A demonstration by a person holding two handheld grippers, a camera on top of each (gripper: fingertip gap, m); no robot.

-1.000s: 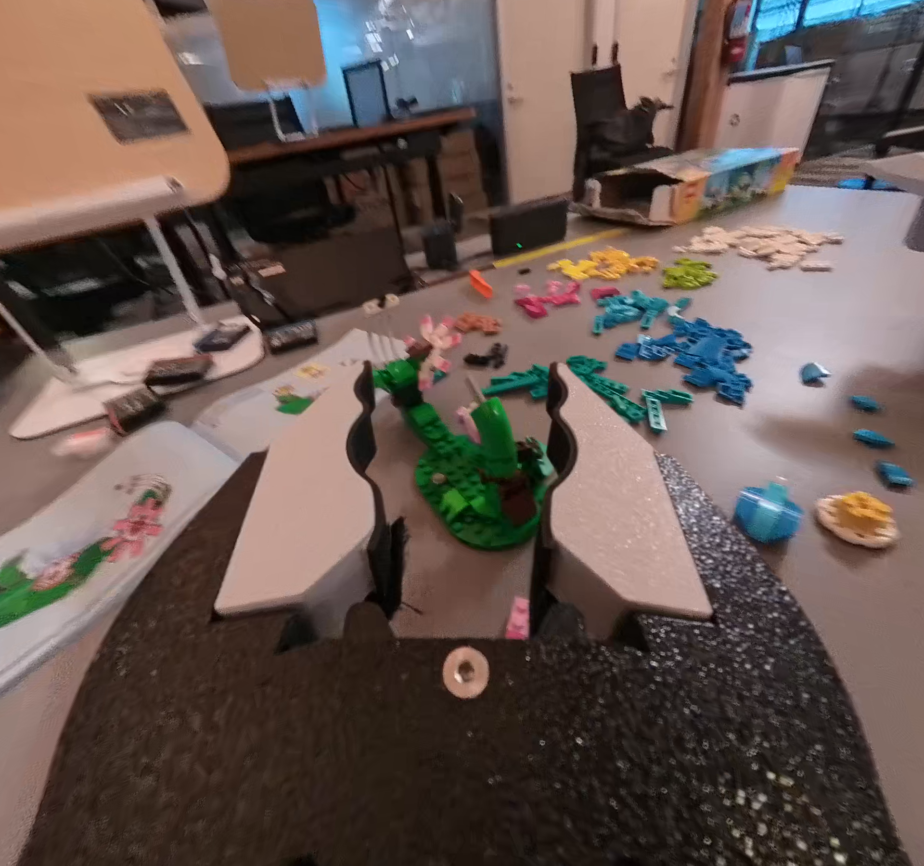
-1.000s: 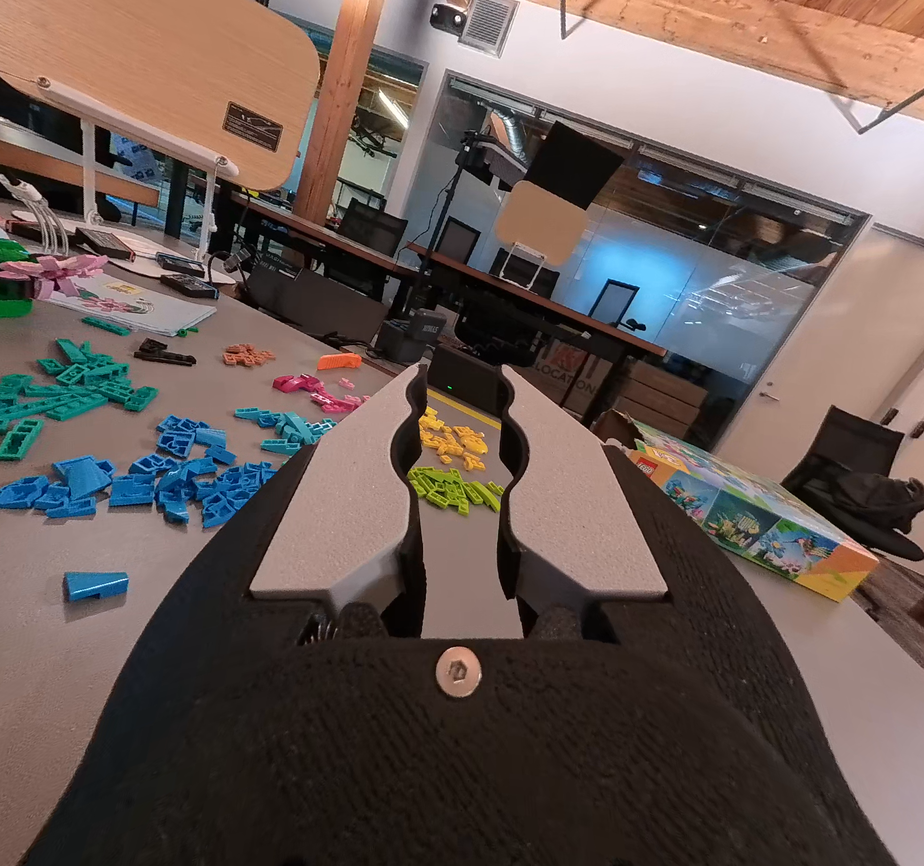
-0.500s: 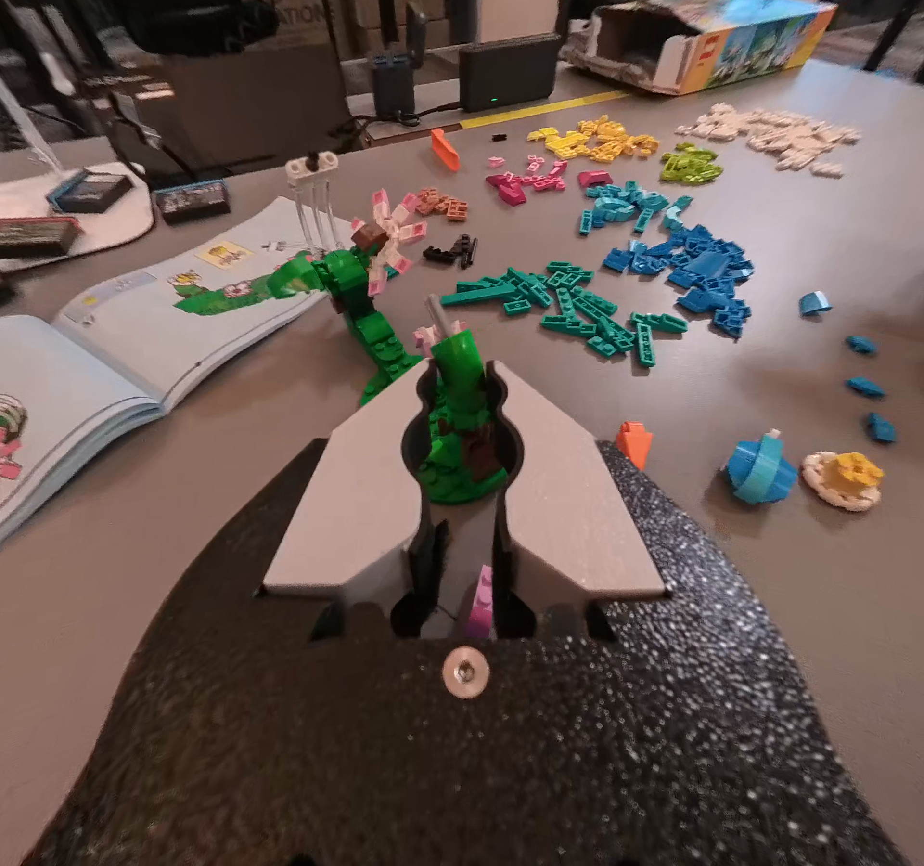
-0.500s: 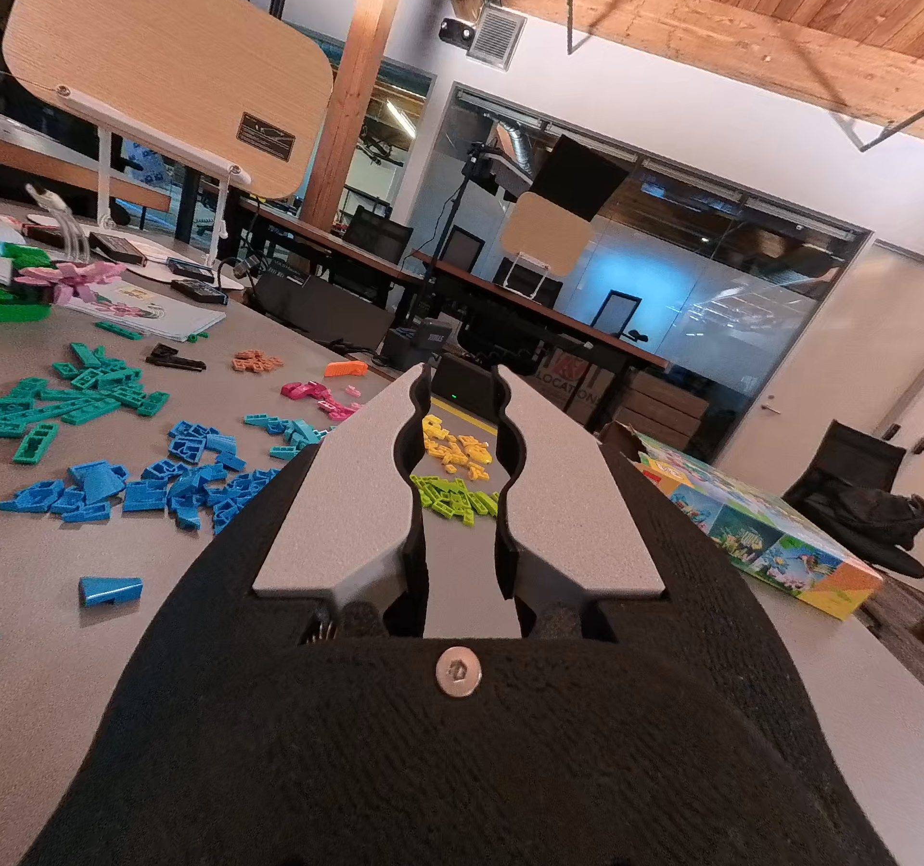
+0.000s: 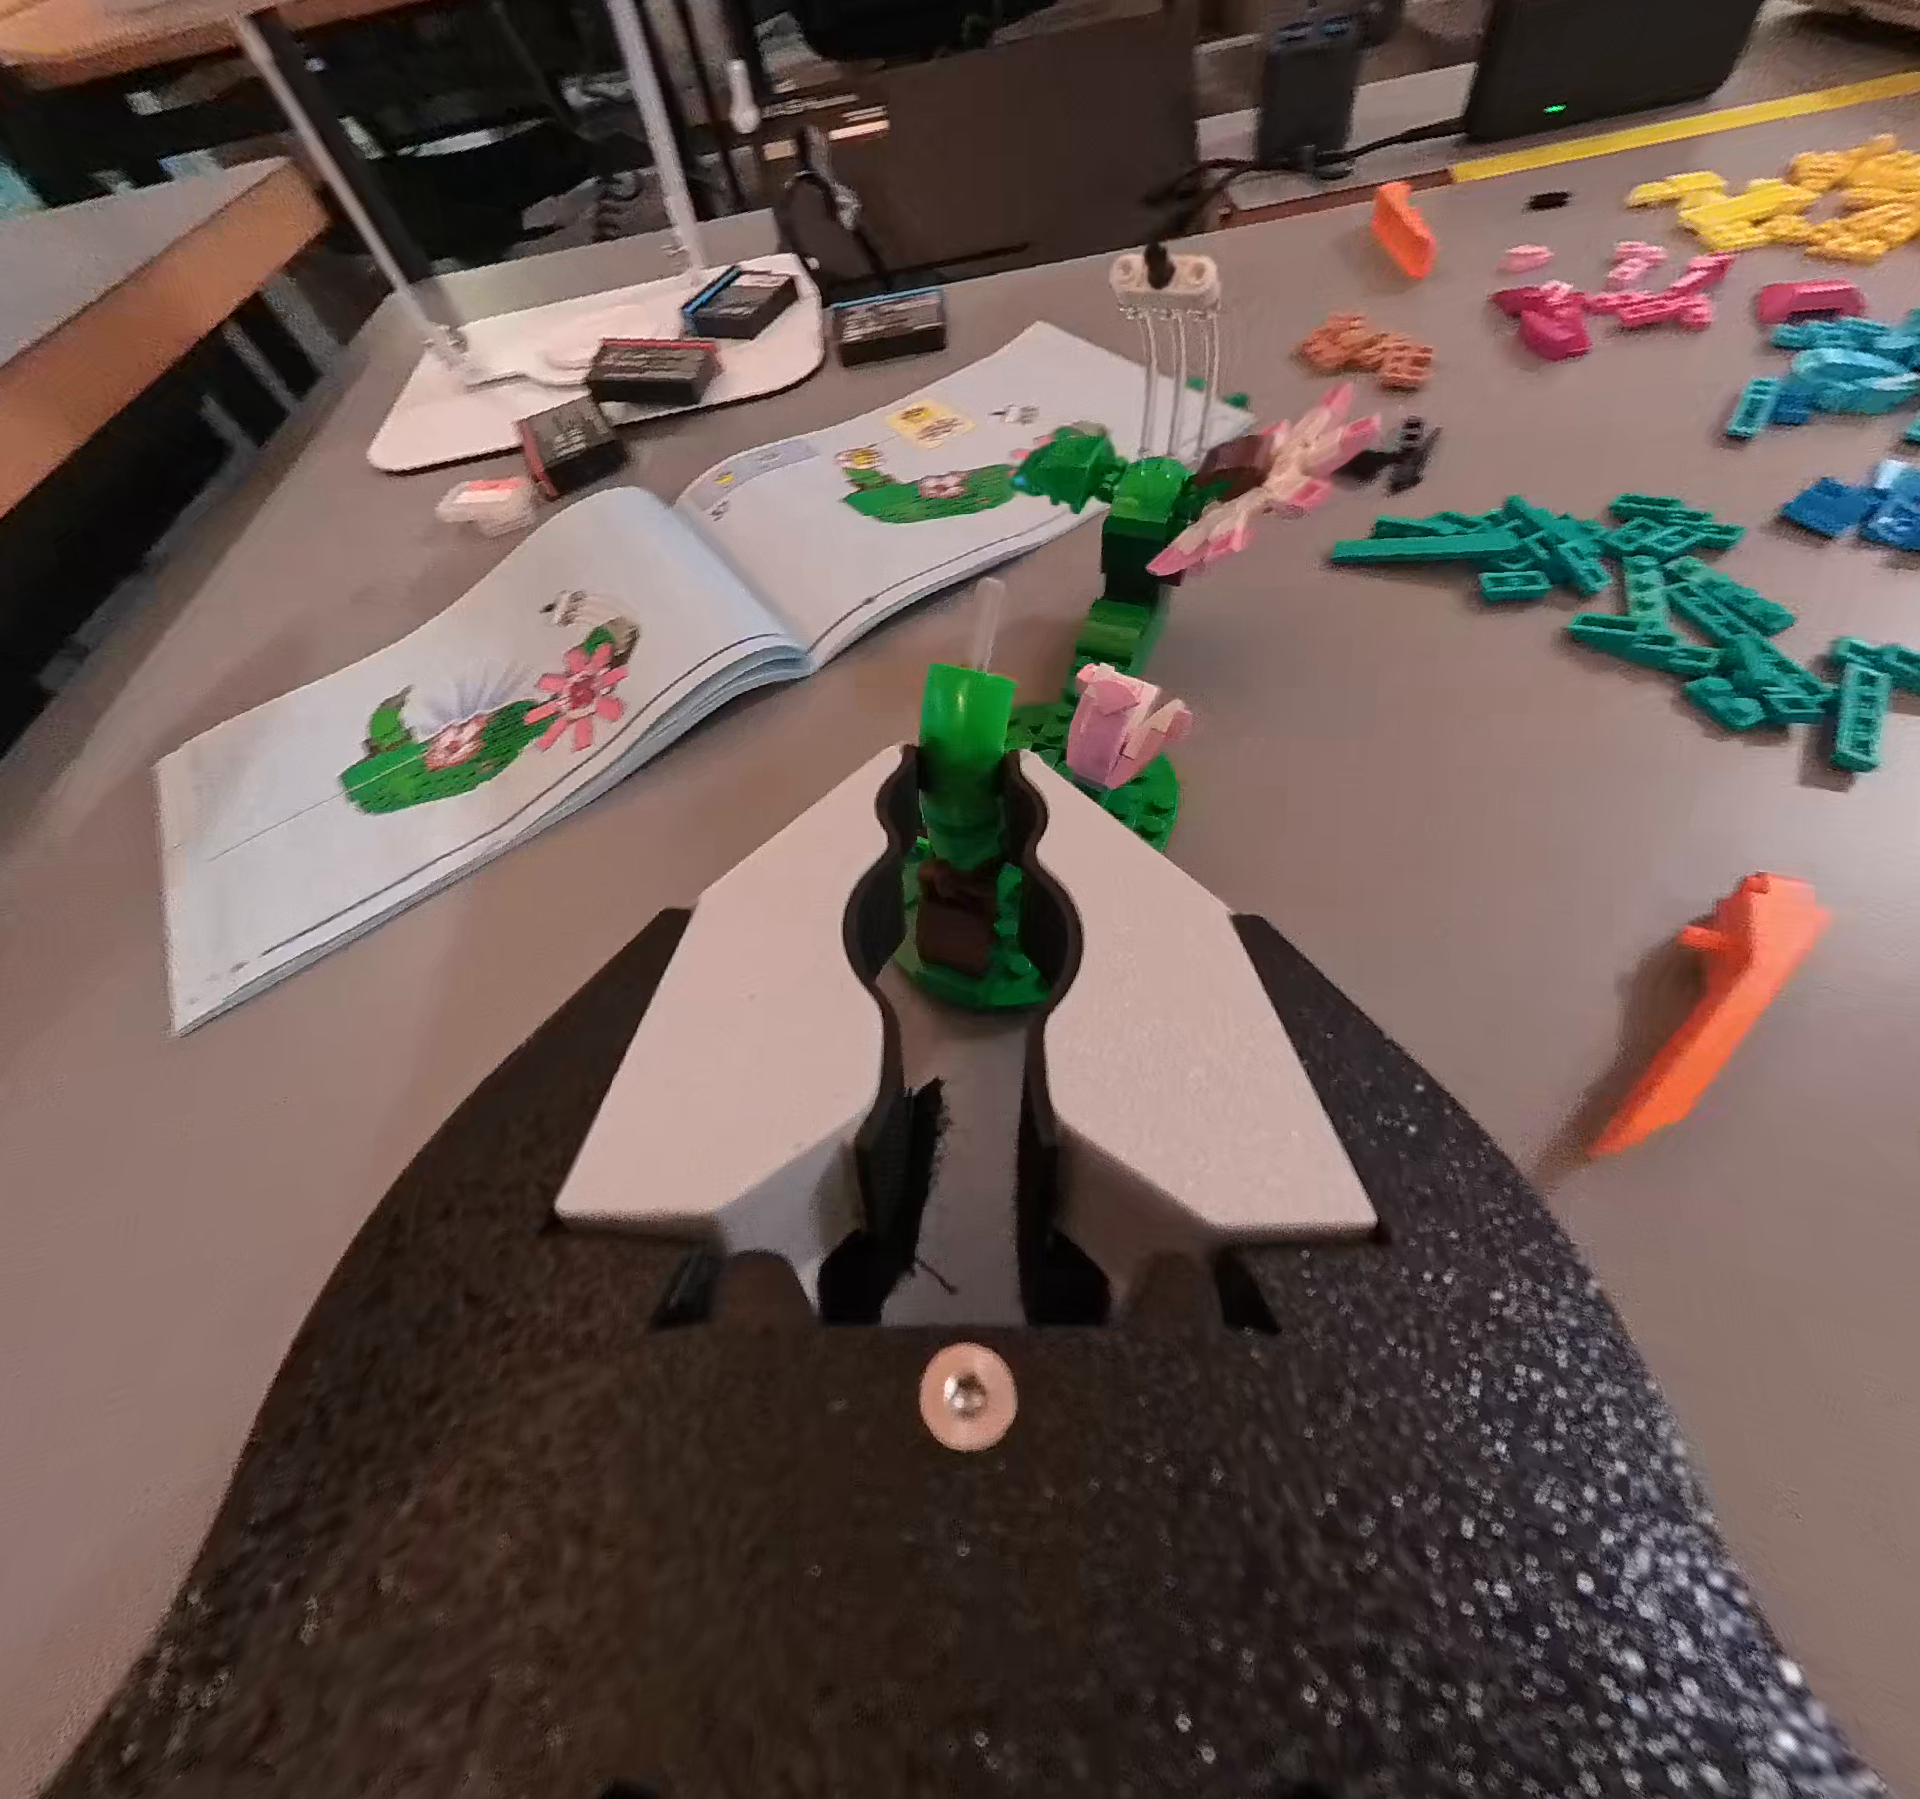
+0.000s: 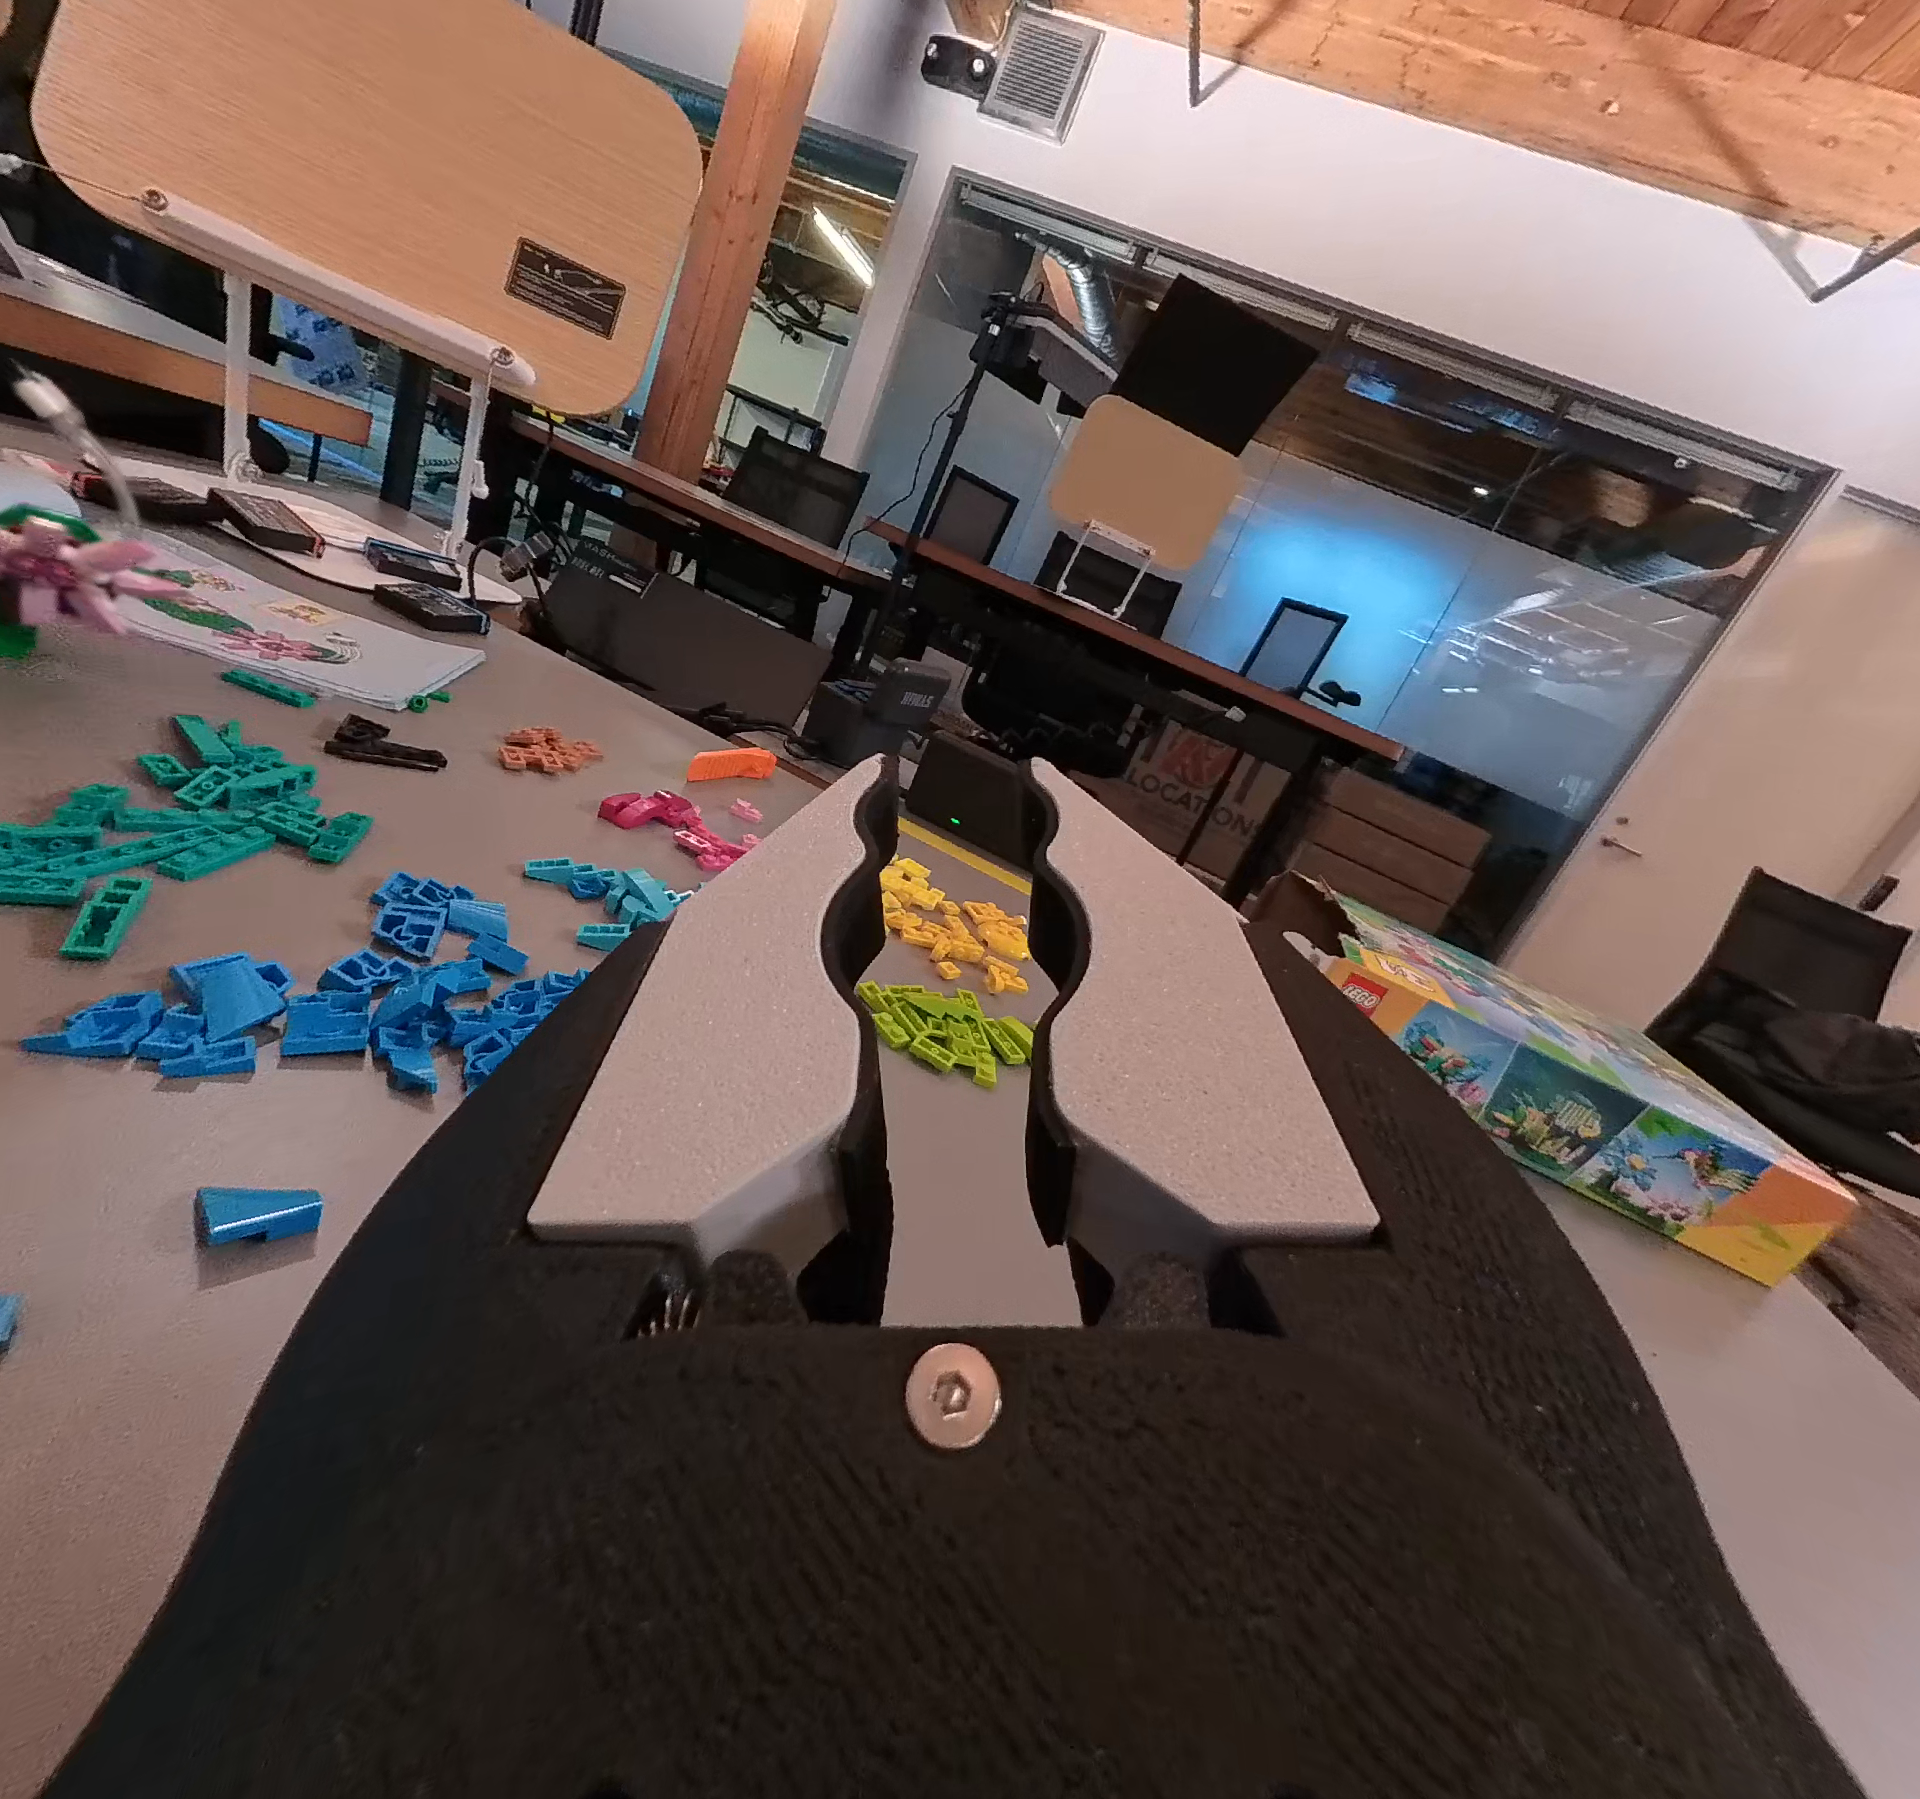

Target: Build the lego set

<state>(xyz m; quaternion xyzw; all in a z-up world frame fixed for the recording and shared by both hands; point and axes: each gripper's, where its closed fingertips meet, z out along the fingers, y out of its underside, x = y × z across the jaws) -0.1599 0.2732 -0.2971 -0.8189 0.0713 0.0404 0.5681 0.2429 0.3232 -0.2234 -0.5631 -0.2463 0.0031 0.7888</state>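
Observation:
In the left wrist view my left gripper [image 5: 961,762] is shut on the upright green stalk [image 5: 966,710] of the plant model, which stands on a round green base [image 5: 977,980]. A pink bud [image 5: 1117,731] sits just right of the stalk. An open pink flower [image 5: 1273,487] tops a green stem behind it. My right gripper [image 6: 956,773] is open with a narrow gap and empty, held above the table and aimed at the lime pile [image 6: 951,1022] and yellow pile [image 6: 956,918]. The flower [image 6: 73,575] shows at the far left of the right wrist view.
An open instruction booklet [image 5: 520,669] lies left of the model. An orange brick separator [image 5: 1714,1001] lies to its right. Teal bricks [image 5: 1662,586], blue bricks [image 6: 364,1001] and pink bricks [image 6: 665,814] are sorted in piles. The set's box [image 6: 1579,1095] sits at the right.
My left gripper went from wide open around the model to shut on the green stalk, and its view swung left and lower. The right gripper has barely moved.

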